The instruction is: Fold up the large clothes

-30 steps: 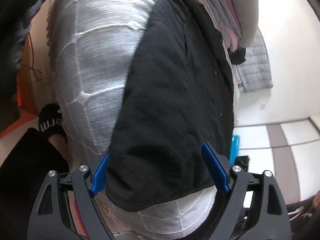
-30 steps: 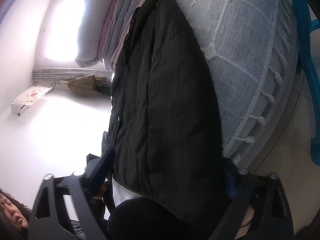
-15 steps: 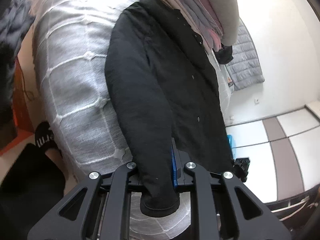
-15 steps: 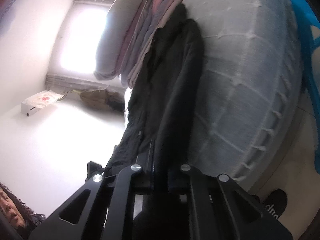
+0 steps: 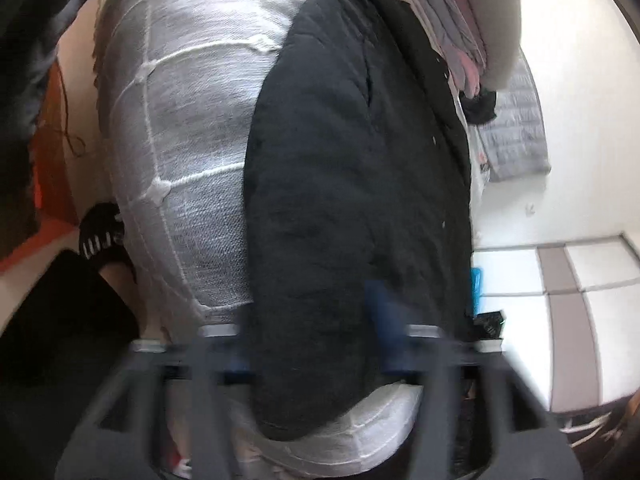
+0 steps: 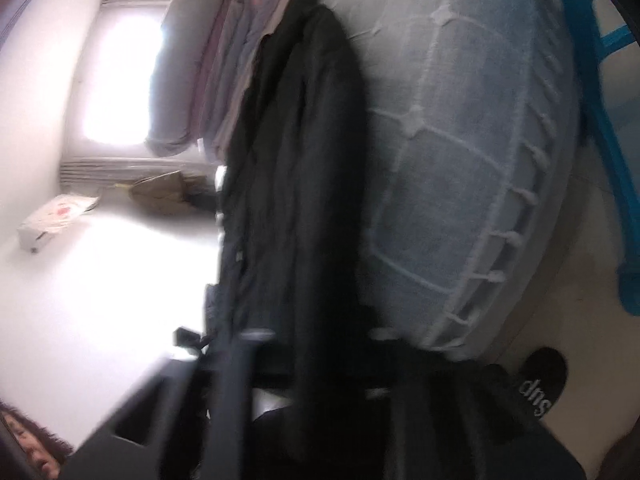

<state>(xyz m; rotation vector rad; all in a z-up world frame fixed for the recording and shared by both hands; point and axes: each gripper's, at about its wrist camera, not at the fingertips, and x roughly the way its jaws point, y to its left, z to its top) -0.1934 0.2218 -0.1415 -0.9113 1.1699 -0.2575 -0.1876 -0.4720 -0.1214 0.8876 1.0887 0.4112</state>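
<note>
Black jacket (image 5: 352, 208) fabric runs between the fingers of the left gripper (image 5: 312, 340), whose jaws are opening around the garment's lower end; the picture is too smeared to tell whether the blue pads (image 5: 378, 312) still press on the cloth. In the right wrist view the right gripper (image 6: 316, 364) has its fingers pressed together on a bunched fold of the same jacket (image 6: 296, 200), the cloth rising straight out of the closed jaws.

Outward from both grips, the jacket lies stretched lengthwise along the bed (image 5: 188, 160), over a pale quilted cover stitched in a grid with small knotted tufts. Its lower hem sits at the near edge of the bed, just in front of the left gripper, and its collar end reaches the far end. There it touches a stack of folded pink, grey and lilac bedding (image 5: 452, 20). Small snap studs show along the jacket's side nearest the wall.

Beyond the bed's near edge, a foot in a black sock with white lettering (image 5: 102, 236) stands on the floor. A blue plastic chair (image 6: 600, 120) stands beside the bed's other side.
</note>
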